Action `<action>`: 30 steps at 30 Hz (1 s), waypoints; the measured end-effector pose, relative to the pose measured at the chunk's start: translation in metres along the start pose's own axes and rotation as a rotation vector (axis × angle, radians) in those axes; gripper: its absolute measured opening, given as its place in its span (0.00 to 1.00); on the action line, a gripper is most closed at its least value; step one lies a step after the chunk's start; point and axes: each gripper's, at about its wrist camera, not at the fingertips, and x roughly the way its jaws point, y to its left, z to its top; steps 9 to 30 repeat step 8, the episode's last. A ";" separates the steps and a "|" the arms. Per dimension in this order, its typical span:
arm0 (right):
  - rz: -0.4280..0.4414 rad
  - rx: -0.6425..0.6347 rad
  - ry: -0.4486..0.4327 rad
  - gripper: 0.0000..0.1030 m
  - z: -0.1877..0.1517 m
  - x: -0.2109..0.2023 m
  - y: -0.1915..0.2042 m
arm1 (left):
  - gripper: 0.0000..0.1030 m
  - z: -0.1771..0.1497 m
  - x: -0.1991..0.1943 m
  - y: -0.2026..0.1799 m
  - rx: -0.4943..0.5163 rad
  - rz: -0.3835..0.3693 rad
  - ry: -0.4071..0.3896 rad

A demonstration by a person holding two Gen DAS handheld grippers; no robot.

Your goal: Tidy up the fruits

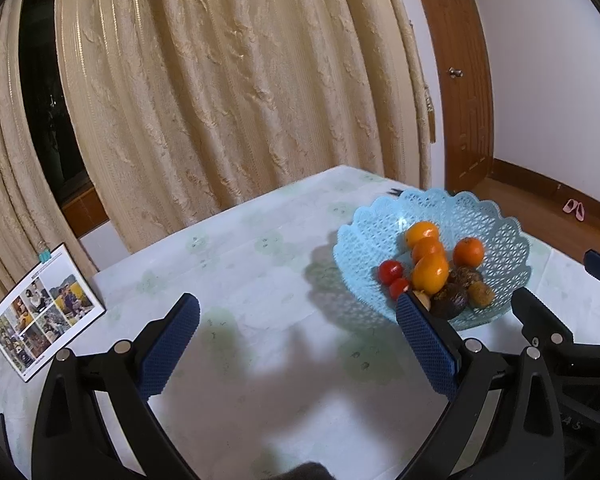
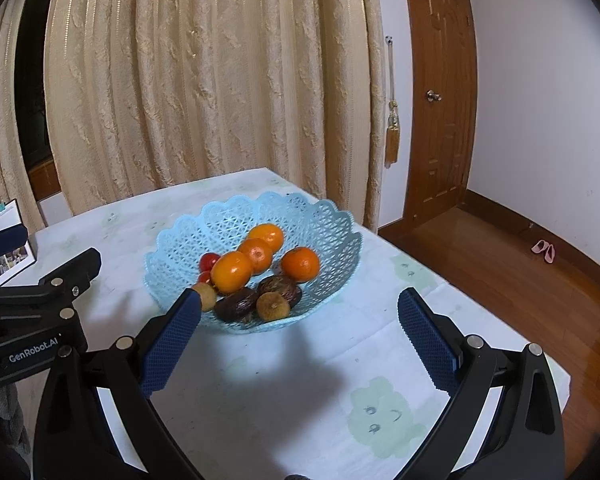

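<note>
A light blue lattice basket (image 2: 328,224) stands on the table and also shows in the left wrist view (image 1: 496,224). It holds several oranges (image 2: 231,271), two small red tomatoes (image 1: 391,271), two dark wrinkled fruits (image 2: 236,307) and two small brown fruits (image 2: 273,306). My left gripper (image 1: 298,312) is open and empty above the cloth, left of the basket. My right gripper (image 2: 299,308) is open and empty, just in front of the basket. Each gripper shows at the edge of the other's view.
The table wears a white cloth with pale green prints (image 2: 380,416). A standing photo card (image 1: 44,312) is at the table's left edge. Beige curtains (image 1: 220,80) hang behind. A wooden door (image 2: 440,100) and wood floor (image 2: 520,280) lie to the right.
</note>
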 end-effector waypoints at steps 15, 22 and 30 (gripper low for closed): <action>0.164 -0.061 0.166 0.97 -0.021 0.012 0.047 | 0.95 -0.040 0.009 0.059 -0.080 0.073 0.173; 0.164 -0.061 0.166 0.97 -0.021 0.012 0.047 | 0.95 -0.040 0.009 0.059 -0.080 0.073 0.173; 0.164 -0.061 0.166 0.97 -0.021 0.012 0.047 | 0.95 -0.040 0.009 0.059 -0.080 0.073 0.173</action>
